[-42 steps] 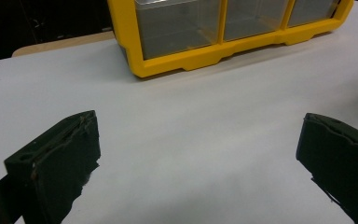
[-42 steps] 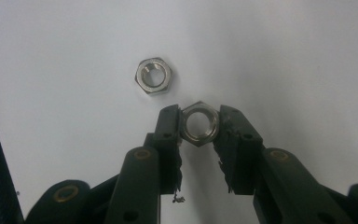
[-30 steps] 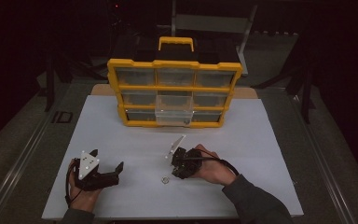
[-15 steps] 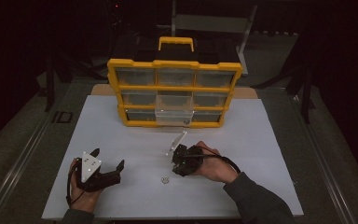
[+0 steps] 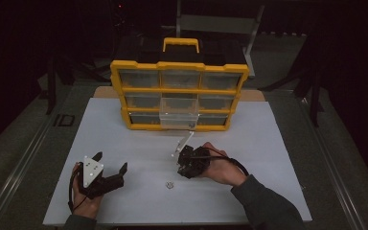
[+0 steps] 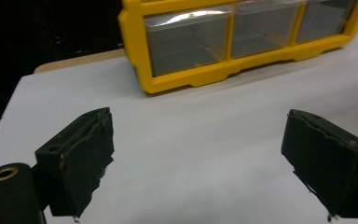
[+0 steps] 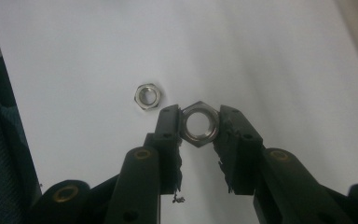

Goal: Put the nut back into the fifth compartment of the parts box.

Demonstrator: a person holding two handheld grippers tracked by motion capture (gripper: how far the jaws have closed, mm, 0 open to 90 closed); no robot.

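Two hex nuts show in the right gripper view: the larger nut [image 7: 198,124] is clamped flat between the fingers of the right gripper [image 7: 198,125], and the smaller nut [image 7: 148,96] lies on the white tabletop [image 7: 242,51] just beside it. In front of the yellow drawer organizer [image 5: 179,96], whose bottom middle drawer [image 5: 178,120] is pulled out, the left gripper [image 5: 109,166] rests with fingers wide apart, holding nothing.

Silver-grey metal is seen on both hex nuts: the larger nut [image 7: 198,123] and the smaller nut [image 7: 148,96]. The table sheet [image 5: 268,143] is plain white. The organizer [image 5: 179,94] is framed yellow, with clear drawers. Jaw pads are black.
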